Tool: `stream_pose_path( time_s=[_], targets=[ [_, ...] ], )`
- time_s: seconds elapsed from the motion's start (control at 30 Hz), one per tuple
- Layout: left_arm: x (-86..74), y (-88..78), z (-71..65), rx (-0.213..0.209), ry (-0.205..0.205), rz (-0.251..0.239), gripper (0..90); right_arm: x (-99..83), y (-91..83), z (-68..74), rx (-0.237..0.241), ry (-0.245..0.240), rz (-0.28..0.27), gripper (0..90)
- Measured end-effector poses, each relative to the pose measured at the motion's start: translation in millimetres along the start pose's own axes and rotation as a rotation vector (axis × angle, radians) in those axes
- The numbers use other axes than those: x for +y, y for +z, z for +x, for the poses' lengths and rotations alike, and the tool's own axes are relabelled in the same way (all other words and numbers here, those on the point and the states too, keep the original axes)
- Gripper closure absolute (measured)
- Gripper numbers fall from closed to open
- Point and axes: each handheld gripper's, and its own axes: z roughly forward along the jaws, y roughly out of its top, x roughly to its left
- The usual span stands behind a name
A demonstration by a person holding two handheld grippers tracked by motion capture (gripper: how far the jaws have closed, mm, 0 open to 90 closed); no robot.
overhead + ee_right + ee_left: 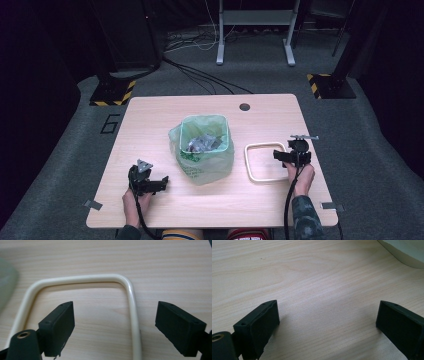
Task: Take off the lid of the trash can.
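The right gripper (115,326) stands with its jaws spread wide over one side of a cream frame (132,312), a rounded-corner ring that lies flat on the wooden table (150,115). That side runs up between the two black pads, nearer the right one, and neither pad presses on it, so the frame lies free and nothing is held. In the high view the frame (248,165) sits just to the right of a small bin lined with a green bag (205,172), near it but apart, with the right gripper (289,156) at its right edge. The frame looks like thin, stiff plastic: light, probably smooth and a little slippery, and likely to slide on the wood or tip up at the far side if pinched off-centre. A grip across the straight stretch of one side, away from the curved corner, looks the surest hold. The bag is soft and crinkly, rolled over the bin's rim, with crumpled grey scraps (202,143) inside. The left gripper (150,182) rests on the table to the left of the bin, its jaws also wide apart over bare wood (322,302), touching nothing.
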Motion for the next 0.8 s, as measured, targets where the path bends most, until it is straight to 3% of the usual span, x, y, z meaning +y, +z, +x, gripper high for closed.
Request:
stream_pose_path(
  time_s=[0.1, 0.13, 0.23, 0.27, 0.37, 0.4, 0.43, 0.53, 0.8],
  targets=[
    [0.1, 0.0, 0.1, 0.000, 0.000, 0.001, 4.4, -1.8, -4.1, 0.7, 0.030, -0.018, -0.031, 12.1],
    [0.2, 0.1, 0.1, 0.001, -0.001, 0.000, 4.4, -3.8, -6.0, 0.2, 0.087, -0.020, -0.060, 6.1],
    [0.2, 0.1, 0.0, 0.001, -0.001, 0.001, 4.4, -4.8, -7.3, 0.1, 0.111, -0.003, -0.066, 3.3],
    [0.3, 0.1, 0.0, 0.001, -0.001, 0.001, 4.4, -4.9, -8.5, 0.5, 0.097, -0.033, -0.033, 3.3],
    [0.2, 0.0, -0.5, 0.007, -0.008, 0.001, 4.4, -4.8, -12.0, 2.0, 0.082, -0.056, -0.022, 5.9],
    [0.0, -0.1, -1.1, 0.012, -0.013, 0.000, 4.4, -4.2, -16.2, 2.7, 0.100, -0.069, 0.011, 11.4],
    [0.0, -0.3, -1.4, 0.017, -0.014, 0.001, 4.4, -4.2, -16.2, 2.7, 0.100, -0.069, 0.011, 11.4],
    [0.0, -0.3, -1.4, 0.017, -0.015, 0.001, 4.4, -7.5, -19.8, 4.4, 0.199, -0.104, 0.037, 1.4],
    [0.3, -1.0, -1.7, 0.019, -0.023, 0.014, 3.6, -6.2, -26.8, 16.1, 0.205, -0.159, 0.031, 0.0]
  ],
)
